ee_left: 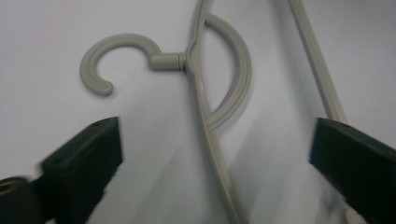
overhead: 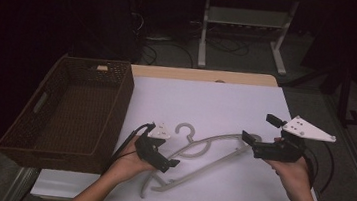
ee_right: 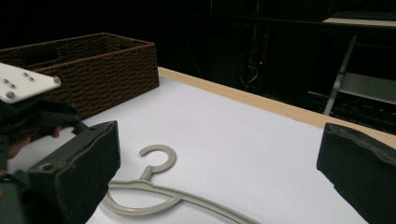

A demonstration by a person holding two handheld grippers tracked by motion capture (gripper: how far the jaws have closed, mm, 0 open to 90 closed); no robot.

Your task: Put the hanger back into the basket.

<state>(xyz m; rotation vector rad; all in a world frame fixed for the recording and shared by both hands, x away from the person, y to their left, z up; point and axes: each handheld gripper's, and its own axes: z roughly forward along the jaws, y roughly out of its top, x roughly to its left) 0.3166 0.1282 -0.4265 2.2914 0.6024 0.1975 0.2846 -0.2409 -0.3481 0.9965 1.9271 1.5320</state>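
Observation:
A grey plastic hanger [overhead: 189,136] lies flat on the white table top [overhead: 226,100], its hook pointing toward the far side. My left gripper [overhead: 161,154] hangs low over the hanger's left half and is open. In the left gripper view, its two black jaws stand wide on either side of the hanger's arm [ee_left: 212,140], with no pad touching it. My right gripper [overhead: 262,128] is held above the hanger's right end, also open, with nothing between its jaws [ee_right: 219,140]. The hook end [ee_right: 147,173] lies ahead of it.
A dark brown wicker basket [overhead: 116,104] with nothing visible inside stands at the table's left side, close to my left hand; it also appears as a basket [ee_right: 107,65] in the right gripper view. A wooden table edge [overhead: 204,75] runs along the far side, with a metal frame [overhead: 204,33] and cables beyond.

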